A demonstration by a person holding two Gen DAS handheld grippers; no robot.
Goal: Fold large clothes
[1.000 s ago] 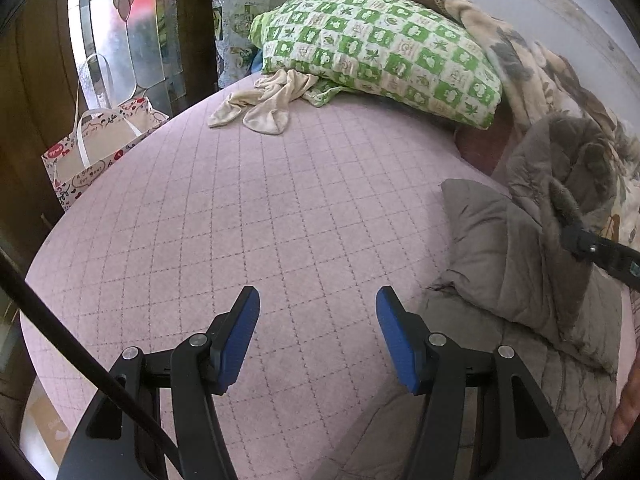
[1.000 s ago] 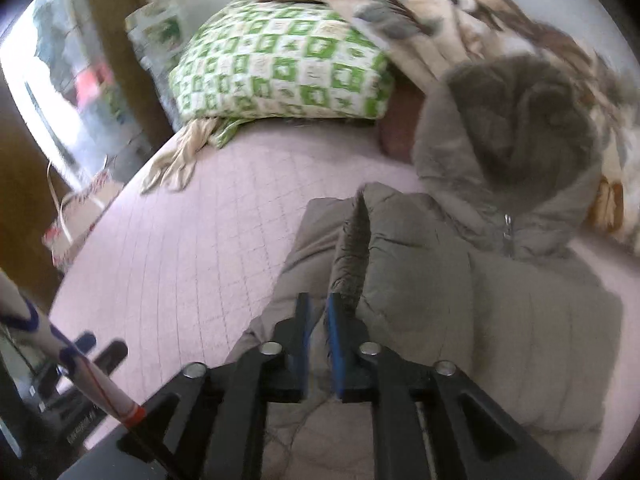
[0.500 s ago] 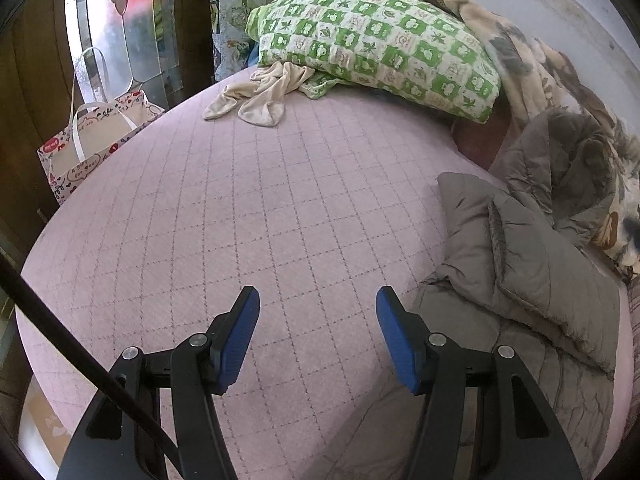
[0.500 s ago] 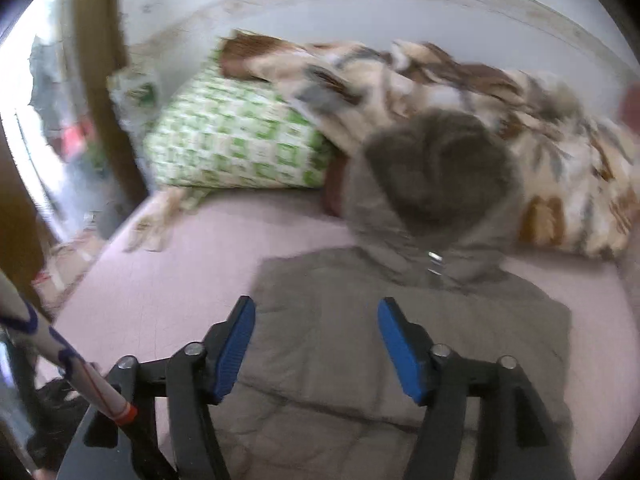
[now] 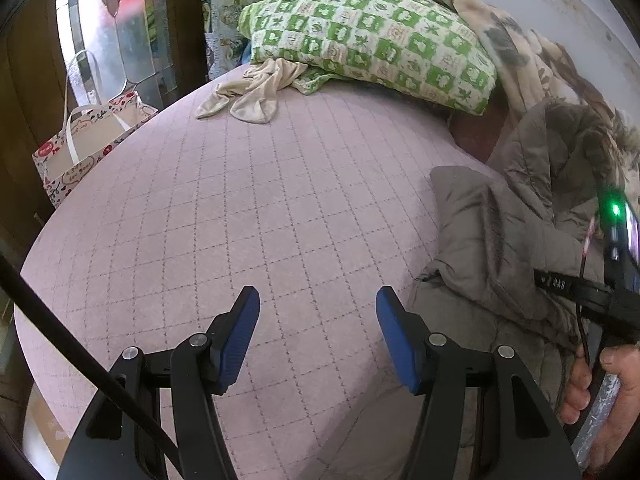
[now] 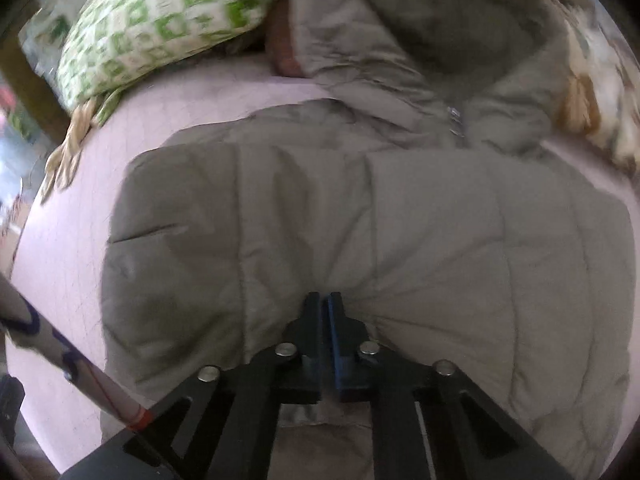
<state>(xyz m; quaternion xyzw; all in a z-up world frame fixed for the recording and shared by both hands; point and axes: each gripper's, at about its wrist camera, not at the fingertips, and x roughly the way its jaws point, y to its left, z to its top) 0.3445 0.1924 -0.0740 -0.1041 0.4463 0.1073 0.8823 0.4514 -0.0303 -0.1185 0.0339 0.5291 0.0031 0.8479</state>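
A grey-brown padded hooded jacket (image 6: 420, 208) lies spread on the pink quilted bed (image 5: 240, 200), hood toward the wall. My right gripper (image 6: 325, 297) points down at its lower middle, its jaws closing tight on a pinch of the fabric, which puckers around the tips. In the left wrist view the jacket (image 5: 480, 240) lies at the right, with one sleeve folded across it. My left gripper (image 5: 318, 296) hovers open over bare bedspread just left of the jacket, nothing between its blue pads. A hand (image 5: 600, 384) grips the right tool at the far right.
A green-and-white checked pillow (image 5: 372, 36) and a brown patterned blanket (image 5: 520, 52) lie at the head of the bed. A beige garment (image 5: 252, 92) lies crumpled by the pillow. A patterned paper bag (image 5: 80, 148) stands on the floor beyond the bed's left edge.
The right gripper let go of the raised sleeve, opened wide as it lifted, then came down and shut on the jacket's body. The sleeve now lies flat. The left gripper stayed put.
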